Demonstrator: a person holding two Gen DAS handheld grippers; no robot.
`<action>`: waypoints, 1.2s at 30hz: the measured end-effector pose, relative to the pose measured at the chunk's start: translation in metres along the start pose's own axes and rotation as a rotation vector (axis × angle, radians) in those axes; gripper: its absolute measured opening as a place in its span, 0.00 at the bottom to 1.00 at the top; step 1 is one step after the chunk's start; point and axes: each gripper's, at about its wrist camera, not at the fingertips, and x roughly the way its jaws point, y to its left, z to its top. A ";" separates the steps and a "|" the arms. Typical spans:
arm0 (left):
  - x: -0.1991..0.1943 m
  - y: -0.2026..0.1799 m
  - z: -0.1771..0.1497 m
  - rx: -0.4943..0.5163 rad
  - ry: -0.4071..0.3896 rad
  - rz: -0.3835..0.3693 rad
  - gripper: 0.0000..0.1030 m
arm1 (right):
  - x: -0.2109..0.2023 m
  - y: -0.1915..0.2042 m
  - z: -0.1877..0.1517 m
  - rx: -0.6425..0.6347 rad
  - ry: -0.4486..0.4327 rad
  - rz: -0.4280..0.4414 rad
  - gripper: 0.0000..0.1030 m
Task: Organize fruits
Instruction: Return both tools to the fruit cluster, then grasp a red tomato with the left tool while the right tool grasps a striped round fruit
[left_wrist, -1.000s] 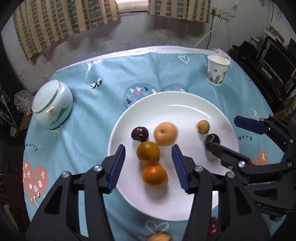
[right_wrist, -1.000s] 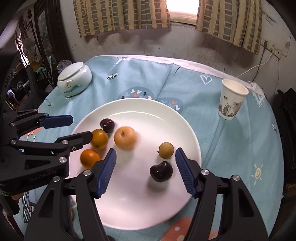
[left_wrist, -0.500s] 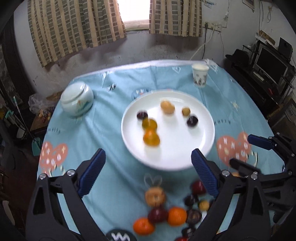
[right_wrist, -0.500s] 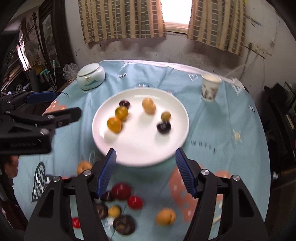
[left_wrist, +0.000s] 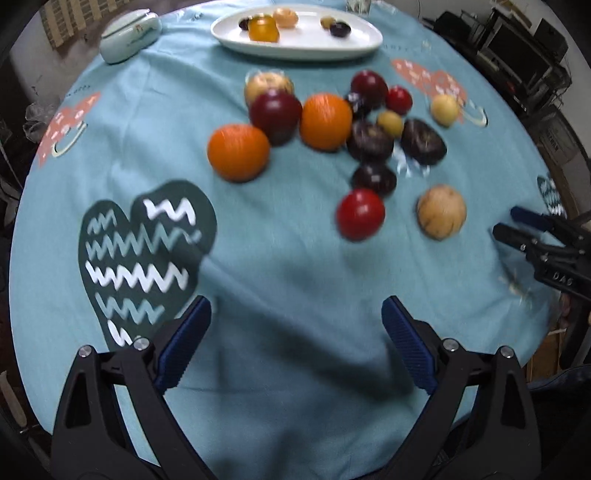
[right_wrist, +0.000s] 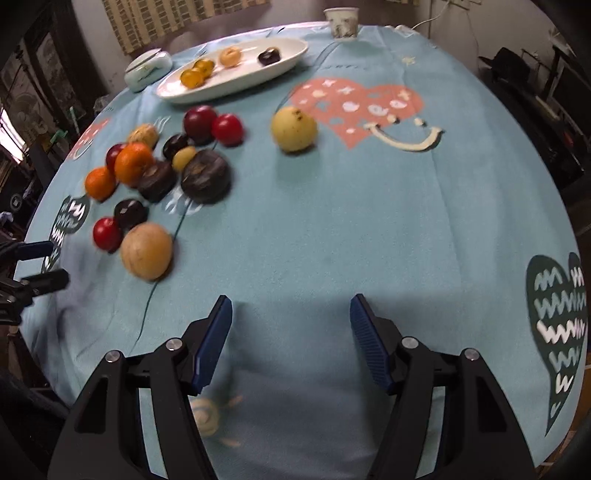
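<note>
A white plate (left_wrist: 306, 48) (right_wrist: 221, 86) with several fruits stands at the far side of the blue tablecloth. A pile of loose fruits lies on the cloth nearer me: oranges (left_wrist: 238, 152) (right_wrist: 133, 163), dark plums (left_wrist: 275, 112), red fruits (left_wrist: 360, 214) (right_wrist: 107, 233), tan pears (left_wrist: 441, 212) (right_wrist: 147, 251), a yellow pear (right_wrist: 294, 128). My left gripper (left_wrist: 295, 343) is open and empty over bare cloth near the front edge. My right gripper (right_wrist: 290, 338) is open and empty, also low at the front; it shows at the right in the left wrist view (left_wrist: 517, 225).
A white lidded jar (left_wrist: 131, 31) (right_wrist: 147, 70) stands left of the plate. A paper cup (right_wrist: 341, 22) stands at the far edge. The round table drops off on all sides; furniture and electronics stand to the right.
Both grippers have pulled back from over the plate and dropped low near the table's front edge. The left gripper's jaws have opened wider. The loose fruit pile now lies ahead of them.
</note>
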 end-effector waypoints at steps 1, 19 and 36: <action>0.001 -0.002 -0.001 0.009 0.000 0.015 0.92 | 0.000 0.004 -0.001 -0.012 0.004 0.016 0.66; -0.003 -0.004 0.016 0.004 -0.039 0.001 0.92 | 0.024 0.088 0.042 -0.242 0.052 0.163 0.39; 0.024 -0.030 0.054 0.085 0.001 -0.077 0.31 | 0.013 0.055 0.037 -0.121 0.045 0.144 0.39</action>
